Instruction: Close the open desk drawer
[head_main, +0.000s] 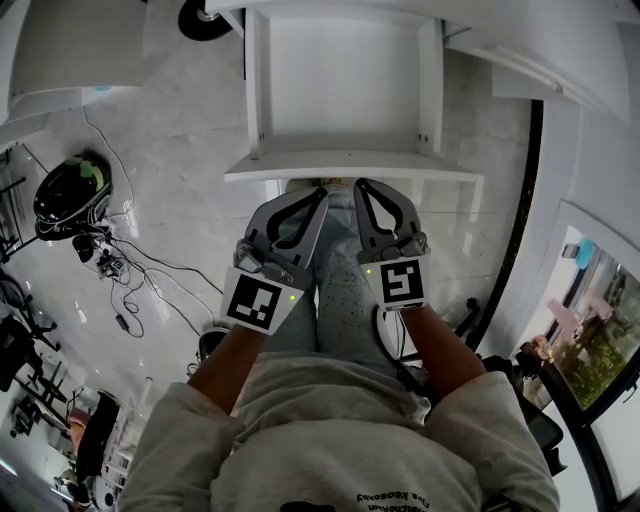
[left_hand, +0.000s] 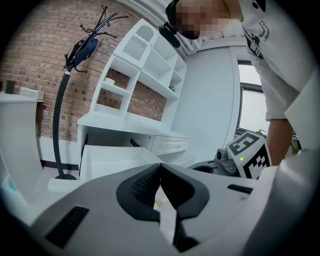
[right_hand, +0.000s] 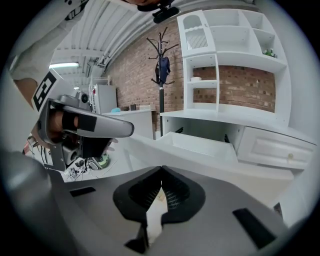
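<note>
The white desk drawer (head_main: 350, 168) stands pulled out toward me, its inside bare; it also shows in the left gripper view (left_hand: 112, 157) and the right gripper view (right_hand: 200, 145). Both grippers hover side by side just short of its front panel, not touching it. The left gripper (head_main: 322, 192) has its jaws together with nothing between them, as seen in its own view (left_hand: 160, 166). Close on its right, the right gripper (head_main: 358, 185) is likewise shut and empty (right_hand: 161, 169). Each gripper's marker cube shows in the other's view.
A white shelf unit (right_hand: 230, 60) rises above the desk, with a closed drawer (right_hand: 275, 147) to the right of the open one. A black coat stand (left_hand: 65, 100) is to the left. A helmet and loose cables (head_main: 70, 190) lie on the floor at left. A window (head_main: 590, 330) is at right.
</note>
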